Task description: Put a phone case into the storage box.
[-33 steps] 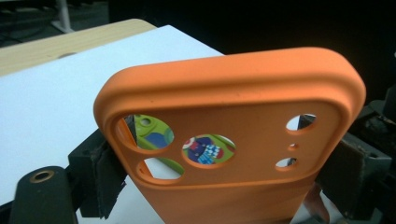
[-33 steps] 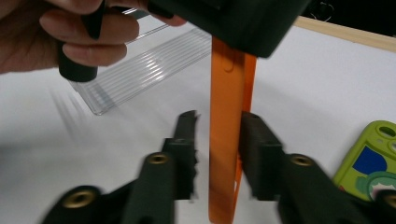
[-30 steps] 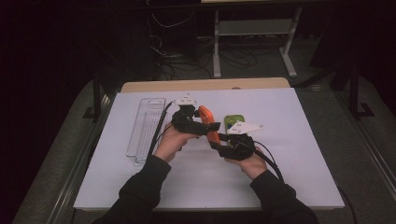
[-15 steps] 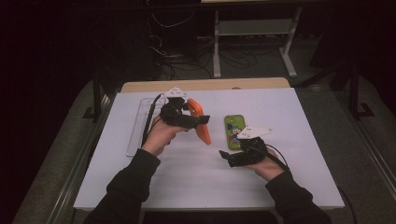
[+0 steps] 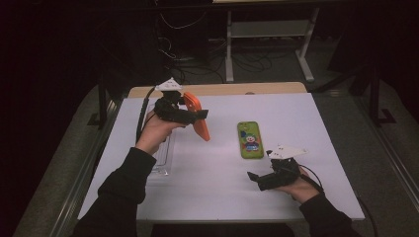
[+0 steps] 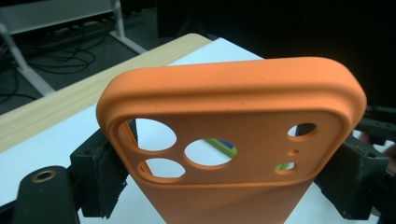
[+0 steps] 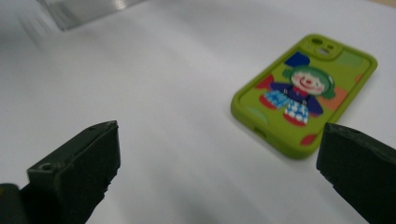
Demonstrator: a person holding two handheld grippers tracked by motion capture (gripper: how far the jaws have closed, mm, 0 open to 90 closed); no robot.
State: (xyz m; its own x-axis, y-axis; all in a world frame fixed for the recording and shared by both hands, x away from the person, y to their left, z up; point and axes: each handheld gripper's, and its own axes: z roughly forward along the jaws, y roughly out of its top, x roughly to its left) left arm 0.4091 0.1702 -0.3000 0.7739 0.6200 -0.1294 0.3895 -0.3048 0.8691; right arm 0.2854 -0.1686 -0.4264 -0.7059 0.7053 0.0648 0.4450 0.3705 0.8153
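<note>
Holding one orange phone case (image 5: 196, 116) aloft in the left gripper (image 5: 197, 114), with the right gripper (image 5: 253, 178) empty.

Left jaws pinch the orange case across its width, camera cut-outs up, probably to carry it clear of the white table (image 5: 321, 123). Right jaws have just been opening and stand wide with nothing between them, low over the table; the green clown-print case (image 5: 249, 139) lies flat just ahead of them. Two cases in all, plus one clear tray (image 5: 163, 155) under the left forearm.
</note>
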